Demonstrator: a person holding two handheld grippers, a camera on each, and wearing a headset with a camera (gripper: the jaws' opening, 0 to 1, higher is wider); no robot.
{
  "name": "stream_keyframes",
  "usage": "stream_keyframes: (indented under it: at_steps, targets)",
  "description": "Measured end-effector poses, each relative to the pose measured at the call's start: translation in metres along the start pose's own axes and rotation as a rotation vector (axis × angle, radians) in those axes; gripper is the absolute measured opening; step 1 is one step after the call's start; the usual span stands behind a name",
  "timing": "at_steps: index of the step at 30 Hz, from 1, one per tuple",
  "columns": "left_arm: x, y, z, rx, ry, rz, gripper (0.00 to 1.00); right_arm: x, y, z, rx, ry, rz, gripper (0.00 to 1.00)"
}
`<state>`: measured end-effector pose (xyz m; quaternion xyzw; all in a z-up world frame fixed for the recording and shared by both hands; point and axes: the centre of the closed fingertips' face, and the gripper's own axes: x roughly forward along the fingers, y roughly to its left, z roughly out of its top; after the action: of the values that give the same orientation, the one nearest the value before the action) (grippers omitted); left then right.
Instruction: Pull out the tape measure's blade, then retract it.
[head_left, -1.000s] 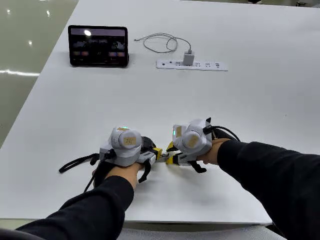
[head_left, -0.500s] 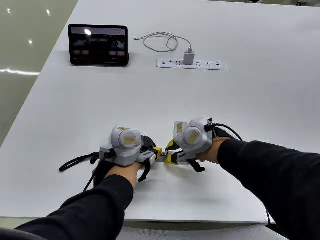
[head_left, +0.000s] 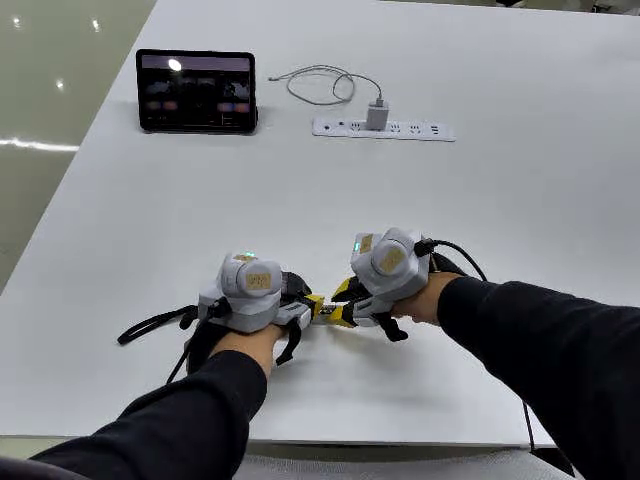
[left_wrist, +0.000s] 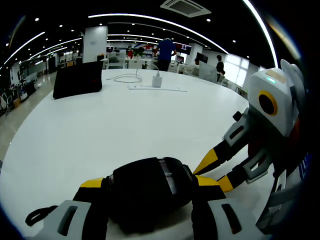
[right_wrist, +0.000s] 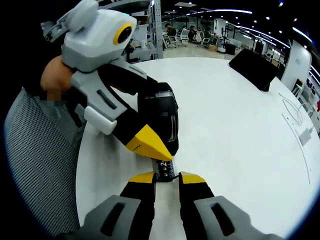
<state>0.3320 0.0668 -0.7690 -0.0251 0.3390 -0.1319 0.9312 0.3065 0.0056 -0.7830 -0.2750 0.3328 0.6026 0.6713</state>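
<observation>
Head view looks down on a white worktop (head_left: 500, 200) with a black tape measure (head_left: 296, 286) resting on it; every place below is given from that tape measure. Well beyond it and off to the left, a dark tablet (head_left: 196, 91) stands propped up with its screen dimly lit. Well beyond it and almost straight ahead, a white cable (head_left: 318, 85) loops across to a white charger (head_left: 377, 117), which is plugged into a white power strip (head_left: 384, 129) lying flat.

Left of the tape measure, a black strap (head_left: 150, 325) lies on the worktop. The left hand-held gripper (head_left: 306, 305) reaches the tape measure from the left and is clamped on its case. Left gripper view shows the yellow-tipped jaws pressed against both sides of the rounded black body, which sits on the worktop.

From the right side of the tape measure a short length of blade (right_wrist: 165, 169) sticks out. The right hand-held gripper (right_wrist: 167, 179) sits just right of the tape measure, its jaws closed on the blade's end. Right gripper view shows printed marks on the blade between the yellow tips. Black sleeves (head_left: 540, 340) cover both of the person's arms, on the near side of the tape measure.
</observation>
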Motion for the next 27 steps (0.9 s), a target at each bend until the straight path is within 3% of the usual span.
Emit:
stream_keyframes:
  at_steps: [2, 3, 4, 6, 27]
  targets:
    - [0.0000, -0.0008, -0.0004, 0.009, 0.002, -0.002, 0.64, 0.0004, 0.0023, -0.0011, -0.026, 0.006, 0.030, 0.14]
    - [0.0000, -0.0006, -0.0013, 0.024, 0.006, 0.001, 0.64, 0.0001, 0.0028, -0.0033, 0.009, 0.014, 0.022, 0.15]
    - [-0.0008, 0.0002, -0.0014, 0.014, 0.001, 0.001, 0.64, -0.0004, 0.0039, -0.0048, -0.003, 0.021, 0.029, 0.13]
    - [-0.0007, -0.0003, -0.0014, 0.015, -0.001, 0.001, 0.64, -0.0016, 0.0036, -0.0026, -0.101, 0.001, 0.023, 0.11]
    - [-0.0007, 0.0011, 0.0007, -0.027, 0.003, -0.016, 0.63, 0.0057, 0.0017, 0.0047, -0.078, -0.022, 0.020, 0.10]
